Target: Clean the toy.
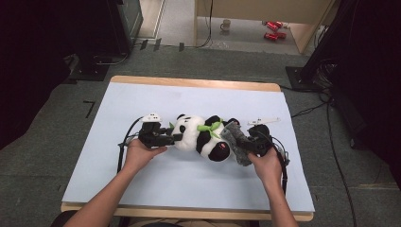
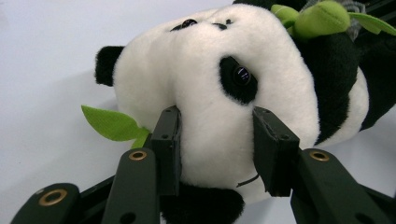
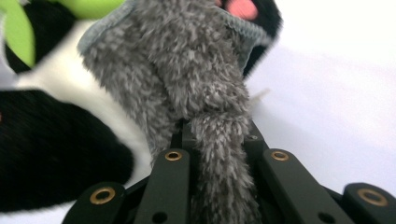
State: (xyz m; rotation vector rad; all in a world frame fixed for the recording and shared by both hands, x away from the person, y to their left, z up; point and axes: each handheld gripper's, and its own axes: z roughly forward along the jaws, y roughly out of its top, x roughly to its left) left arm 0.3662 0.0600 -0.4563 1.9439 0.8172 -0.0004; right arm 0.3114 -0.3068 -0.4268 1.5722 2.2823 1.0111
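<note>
The panda (image 1: 201, 137) is seen lying on its side near the middle of the table (image 1: 189, 184), head toward the left edge, feet toward the right edge, well clear of every corner. A grey cloth (image 1: 236, 144) is draped against its lower body, just beside the red-soled foot.

The left gripper (image 1: 166, 138) is clamped on the panda's head: in the left gripper view both pads are pressed into the white plush of the muzzle (image 2: 217, 135), which is visibly dented between them. The right gripper (image 1: 248, 146) is closed on a bunched fold of the cloth (image 3: 205, 93); the fold is seen running down between the jaws in the right gripper view.

Handling, as judged:
- Panda: light, soft, stuffed. It is expected to compress under the pads and not slip; no fragility, though the green felt leaf (image 2: 112, 125) and collar (image 2: 322, 18) could be snagged. The head gives the firmest hold.
- Cloth: fluffy, limp, no stiffness. It is best pinched at a gathered edge, as now; it may cling to the plush and drag.
</note>
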